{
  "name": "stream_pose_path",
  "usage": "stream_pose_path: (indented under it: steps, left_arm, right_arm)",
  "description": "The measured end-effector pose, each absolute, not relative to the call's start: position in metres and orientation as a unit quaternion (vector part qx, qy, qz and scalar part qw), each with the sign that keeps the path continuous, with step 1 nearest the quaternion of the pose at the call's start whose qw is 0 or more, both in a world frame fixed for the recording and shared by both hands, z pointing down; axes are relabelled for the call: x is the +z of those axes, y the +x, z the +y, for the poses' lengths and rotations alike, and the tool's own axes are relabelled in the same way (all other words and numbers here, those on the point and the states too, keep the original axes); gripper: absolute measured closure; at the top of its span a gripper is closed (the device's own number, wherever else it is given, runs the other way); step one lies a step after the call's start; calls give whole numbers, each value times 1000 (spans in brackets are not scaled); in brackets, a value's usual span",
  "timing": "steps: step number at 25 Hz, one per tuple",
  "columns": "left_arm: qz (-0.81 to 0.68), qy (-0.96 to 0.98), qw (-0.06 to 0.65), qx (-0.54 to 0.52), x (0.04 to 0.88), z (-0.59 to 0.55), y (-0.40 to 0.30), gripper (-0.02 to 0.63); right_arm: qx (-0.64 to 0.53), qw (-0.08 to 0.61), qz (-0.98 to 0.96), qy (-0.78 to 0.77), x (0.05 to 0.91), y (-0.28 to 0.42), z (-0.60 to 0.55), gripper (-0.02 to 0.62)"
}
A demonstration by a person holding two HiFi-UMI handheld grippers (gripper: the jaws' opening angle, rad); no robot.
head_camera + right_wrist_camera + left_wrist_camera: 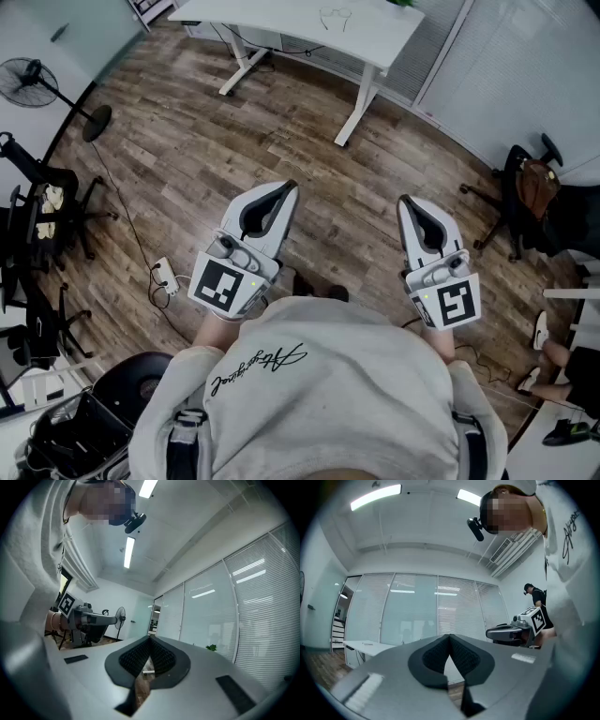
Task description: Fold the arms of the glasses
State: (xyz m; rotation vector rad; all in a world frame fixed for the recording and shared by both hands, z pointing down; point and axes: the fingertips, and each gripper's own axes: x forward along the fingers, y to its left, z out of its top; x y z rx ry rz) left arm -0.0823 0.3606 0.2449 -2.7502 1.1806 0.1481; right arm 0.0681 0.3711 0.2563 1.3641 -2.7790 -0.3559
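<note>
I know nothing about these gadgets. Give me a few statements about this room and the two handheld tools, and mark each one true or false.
1. The left gripper and the right gripper both have their jaws closed with nothing between them. True.
2. The thin-framed glasses are clamped in the left gripper. False: they lie on the white desk, far from both grippers.
3. The floor is made of brown wooden planks. True.
4. The black standing fan stands on the white desk. False: it stands on the floor at the left side of the head view.
</note>
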Motion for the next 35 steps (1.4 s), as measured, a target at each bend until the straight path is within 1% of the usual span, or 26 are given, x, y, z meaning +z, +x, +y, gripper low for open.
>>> stream_pose_path:
  steps: [19,29,30,32,35]
  left_arm:
    - [396,-915,64,46,245,361,-87,606]
    - [390,-918,55,42,251,358,-82,604]
    - [388,-919,54,41,251,358,-81,604]
    - [384,-921,53,38,253,359,-77,603]
    - [378,-924,52,29,257,360,-74,600]
  right_arm:
    - [-104,27,-894,434,263,59,370,592]
    - [-95,5,-895,437,263,61,369,591]
    - [-92,2,-894,438,263,63,369,586]
    - [-86,0,-894,439,265,65,369,527]
    - [-82,1,-894,441,268,67,368,523]
